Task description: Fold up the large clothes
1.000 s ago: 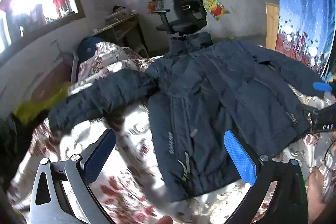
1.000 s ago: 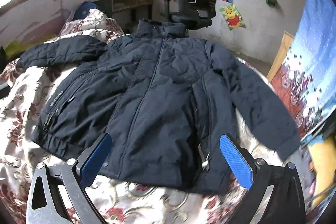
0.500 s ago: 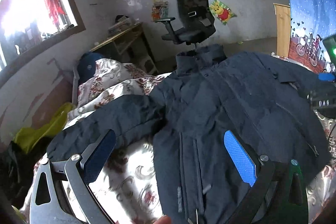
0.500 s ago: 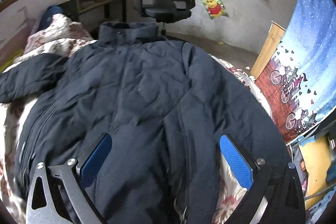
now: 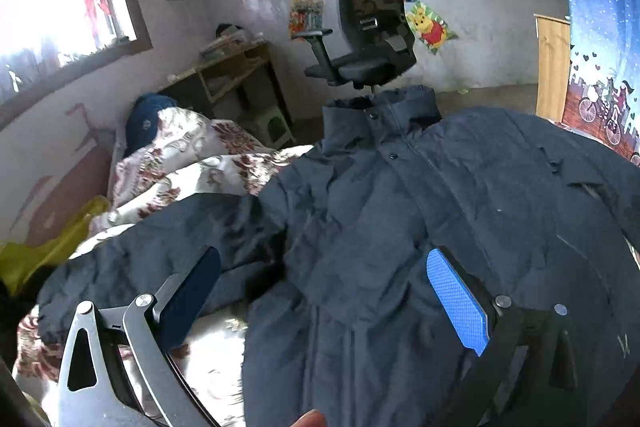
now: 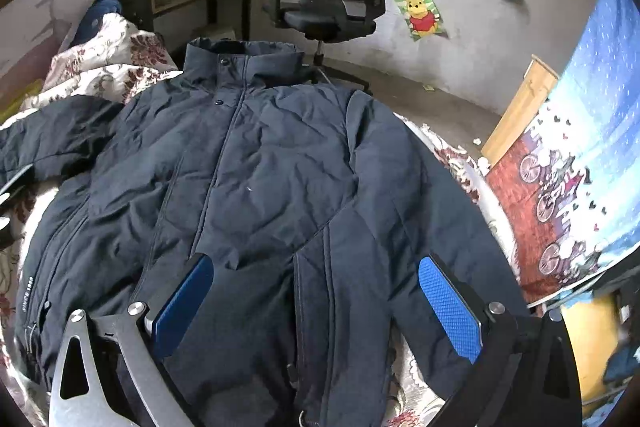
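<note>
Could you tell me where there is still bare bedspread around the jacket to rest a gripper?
Floral bedspread is bare below the jacket's outstretched sleeve, and a narrower strip borders its other sleeve. The middle is wholly jacket.

The jacket's [image 6: 280, 187] hem is cut off by the bottom edge in both views.

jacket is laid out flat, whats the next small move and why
Probably lower the left tool onto the outstretched sleeve and close on it. Both tools are open and hold nothing, and the jacket lies front up, unfolded, with that sleeve spread over the floral bedding.
</note>
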